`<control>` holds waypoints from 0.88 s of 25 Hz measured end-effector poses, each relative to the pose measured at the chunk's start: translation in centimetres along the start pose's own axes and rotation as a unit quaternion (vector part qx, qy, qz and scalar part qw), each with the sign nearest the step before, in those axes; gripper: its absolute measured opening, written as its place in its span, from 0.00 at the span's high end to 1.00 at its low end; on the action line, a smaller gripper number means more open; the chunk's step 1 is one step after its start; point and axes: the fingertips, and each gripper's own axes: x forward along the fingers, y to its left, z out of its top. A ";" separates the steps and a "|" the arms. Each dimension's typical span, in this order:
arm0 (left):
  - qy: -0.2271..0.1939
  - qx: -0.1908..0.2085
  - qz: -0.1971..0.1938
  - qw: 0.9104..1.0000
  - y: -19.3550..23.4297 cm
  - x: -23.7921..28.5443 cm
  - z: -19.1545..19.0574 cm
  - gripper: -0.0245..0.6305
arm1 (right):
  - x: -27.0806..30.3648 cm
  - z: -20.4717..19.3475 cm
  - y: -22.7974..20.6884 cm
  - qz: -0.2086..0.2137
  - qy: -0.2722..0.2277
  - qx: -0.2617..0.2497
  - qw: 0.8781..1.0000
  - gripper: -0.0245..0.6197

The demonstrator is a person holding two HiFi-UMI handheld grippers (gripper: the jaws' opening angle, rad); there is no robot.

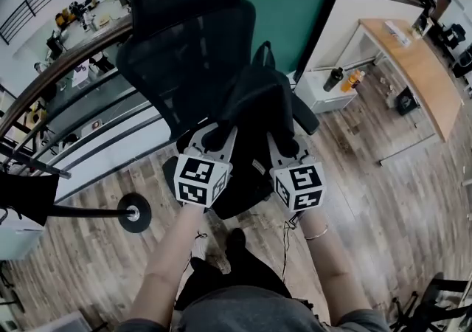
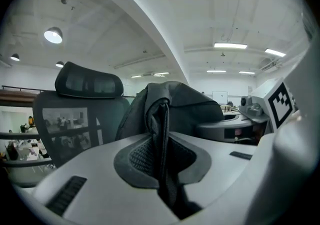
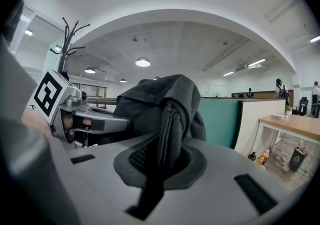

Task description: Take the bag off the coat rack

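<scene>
As both forearms (image 1: 168,264) reach forward – left gripper (image 1: 220,133): fingers pinch bag (image 1: 257,102) | right gripper (image 1: 279,144): likewise

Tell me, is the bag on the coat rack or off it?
Off: left claw and right claw clamp the bag; the coat rack stands apart.

Left tool (image 1: 216,133) and right tool (image 1: 281,144) hold a black bag (image 1: 257,99) by an office chair (image 1: 184,28).

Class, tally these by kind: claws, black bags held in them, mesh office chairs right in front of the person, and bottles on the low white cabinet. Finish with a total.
Claws: 2, left claw, right claw
Bags: 1, black bag
Chairs: 1, mesh chair
Bottles: 2, dark bottle, orange bottle
Total: 6
</scene>
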 end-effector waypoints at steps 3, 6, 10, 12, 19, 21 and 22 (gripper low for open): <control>0.020 -0.013 0.008 1.000 0.6 1.7 -2.5 0.88 | 1.6 -2.5 -0.8 0.003 0.019 0.013 1.000 0.94; 0.037 -0.023 0.021 0.999 1.6 3.2 -4.8 0.88 | 3.5 -4.6 -1.4 0.008 0.035 0.022 0.999 0.94; 0.062 -0.035 0.040 0.997 3.3 4.6 -7.6 0.88 | 6.1 -7.1 -1.6 0.019 0.051 0.038 0.998 0.94; 0.071 -0.043 0.052 0.995 4.1 5.0 -8.9 0.88 | 7.5 -8.4 -1.6 0.026 0.059 0.044 0.997 0.94; 0.102 -0.058 0.086 0.989 6.6 6.0 -13.3 0.88 | 11.3 -12.4 -1.0 0.053 0.099 0.046 0.993 0.93; 0.113 -0.064 0.094 0.987 7.2 6.2 -14.5 0.88 | 12.1 -13.4 -0.7 0.061 0.109 0.043 0.991 0.93; 0.118 -0.067 0.098 0.986 7.4 6.2 -15.0 0.88 | 12.5 -13.9 -0.6 0.064 0.113 0.041 0.991 0.93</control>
